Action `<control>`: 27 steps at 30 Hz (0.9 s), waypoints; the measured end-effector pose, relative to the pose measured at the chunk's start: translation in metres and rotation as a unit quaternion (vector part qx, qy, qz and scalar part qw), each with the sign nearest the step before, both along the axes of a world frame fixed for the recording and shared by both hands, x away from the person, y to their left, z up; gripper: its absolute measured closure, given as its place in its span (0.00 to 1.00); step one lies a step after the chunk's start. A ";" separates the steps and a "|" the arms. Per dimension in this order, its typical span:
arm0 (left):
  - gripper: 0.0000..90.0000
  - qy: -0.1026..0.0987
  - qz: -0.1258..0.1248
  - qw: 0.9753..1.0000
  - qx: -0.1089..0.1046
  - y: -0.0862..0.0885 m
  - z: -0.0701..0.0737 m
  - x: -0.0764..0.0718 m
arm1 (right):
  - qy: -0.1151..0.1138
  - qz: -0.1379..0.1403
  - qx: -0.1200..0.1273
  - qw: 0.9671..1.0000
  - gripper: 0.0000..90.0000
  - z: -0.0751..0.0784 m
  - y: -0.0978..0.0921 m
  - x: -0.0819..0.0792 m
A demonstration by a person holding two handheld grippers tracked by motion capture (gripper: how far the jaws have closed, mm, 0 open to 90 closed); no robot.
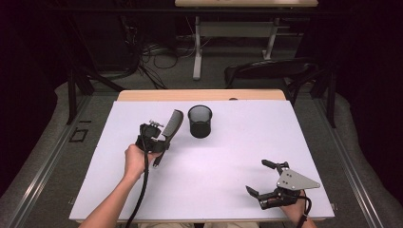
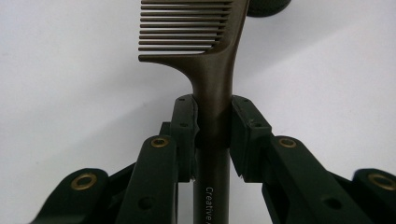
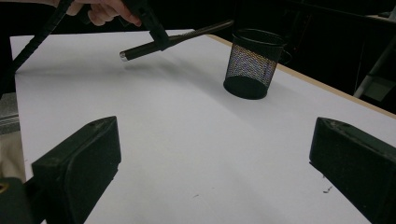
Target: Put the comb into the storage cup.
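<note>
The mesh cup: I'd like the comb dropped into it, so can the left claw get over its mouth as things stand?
Probably yes: the left claw holds the comb aloft beside the mesh cup, with only bare table between.

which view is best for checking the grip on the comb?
The left gripper view: the left gripper has both pads against the comb handle, just below the teeth. The high view shows the comb beside the mesh cup, contact hidden. The right gripper view shows it held above the table, far off.

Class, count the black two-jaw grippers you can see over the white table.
2: the left gripper is clamped on the dark plastic comb; the right gripper is open, near the front right.
</note>
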State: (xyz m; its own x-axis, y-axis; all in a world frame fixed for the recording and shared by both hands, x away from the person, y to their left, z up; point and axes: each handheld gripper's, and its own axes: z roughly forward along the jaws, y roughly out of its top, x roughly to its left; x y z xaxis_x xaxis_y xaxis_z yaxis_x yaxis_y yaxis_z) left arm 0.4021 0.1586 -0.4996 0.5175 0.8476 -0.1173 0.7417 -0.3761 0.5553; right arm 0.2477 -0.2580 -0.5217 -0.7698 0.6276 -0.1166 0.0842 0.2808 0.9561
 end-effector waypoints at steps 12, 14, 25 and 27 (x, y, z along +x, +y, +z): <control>0.81 -0.047 -0.034 0.998 -0.030 0.000 0.007 -0.011 | 0.000 -0.003 -0.001 1.000 0.02 0.000 -0.001 0.001; 0.81 -0.055 -0.034 0.997 -0.040 0.001 0.008 -0.013 | 0.001 -0.004 -0.002 1.000 0.02 0.000 -0.001 0.001; 0.81 -0.094 -0.036 0.992 -0.082 0.010 0.009 -0.018 | -0.001 -0.005 -0.006 1.000 0.02 -0.001 -0.001 0.001; 0.81 -0.100 -0.038 0.990 -0.094 0.011 0.008 -0.020 | 0.001 -0.006 -0.007 1.000 0.02 -0.001 -0.001 0.001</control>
